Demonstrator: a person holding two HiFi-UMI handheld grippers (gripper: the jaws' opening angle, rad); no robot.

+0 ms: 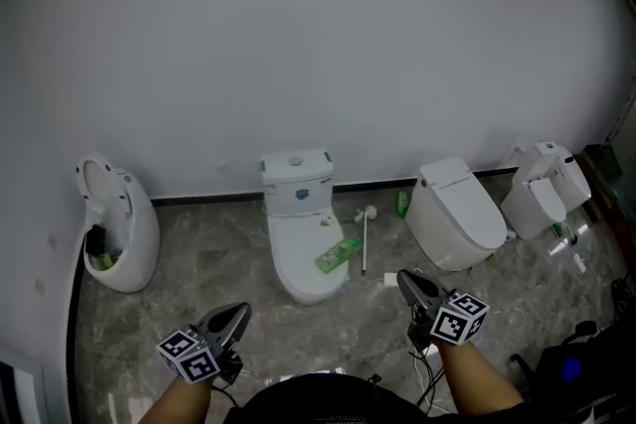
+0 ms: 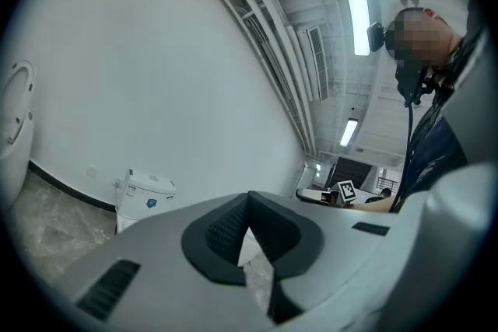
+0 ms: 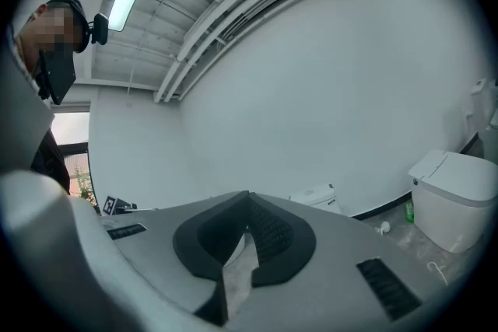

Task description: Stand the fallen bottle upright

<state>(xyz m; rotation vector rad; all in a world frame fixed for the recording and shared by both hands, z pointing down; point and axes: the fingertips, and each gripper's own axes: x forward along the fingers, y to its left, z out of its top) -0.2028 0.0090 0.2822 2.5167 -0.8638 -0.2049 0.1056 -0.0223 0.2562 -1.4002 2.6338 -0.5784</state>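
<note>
A green bottle (image 1: 338, 255) lies on its side on the closed lid of the white middle toilet (image 1: 298, 223), near the lid's right edge. My left gripper (image 1: 234, 316) hovers low at the bottom left, well short of the toilet, jaws shut and empty. At the bottom right my right gripper (image 1: 405, 281) is also shut with nothing in it, right of the toilet's front. In the left gripper view the shut tips (image 2: 249, 198) point toward the toilet tank (image 2: 144, 194). The right gripper view shows its closed tips (image 3: 249, 198) and the tank (image 3: 315, 197) beyond.
A second green bottle (image 1: 402, 204) stands upright by the wall, beside a white smart toilet (image 1: 457, 213). A toilet brush (image 1: 365, 233) lies on the floor between them. A urinal (image 1: 114, 228) is at the left, another toilet (image 1: 545, 189) at the far right, cables (image 1: 427, 362) by my feet.
</note>
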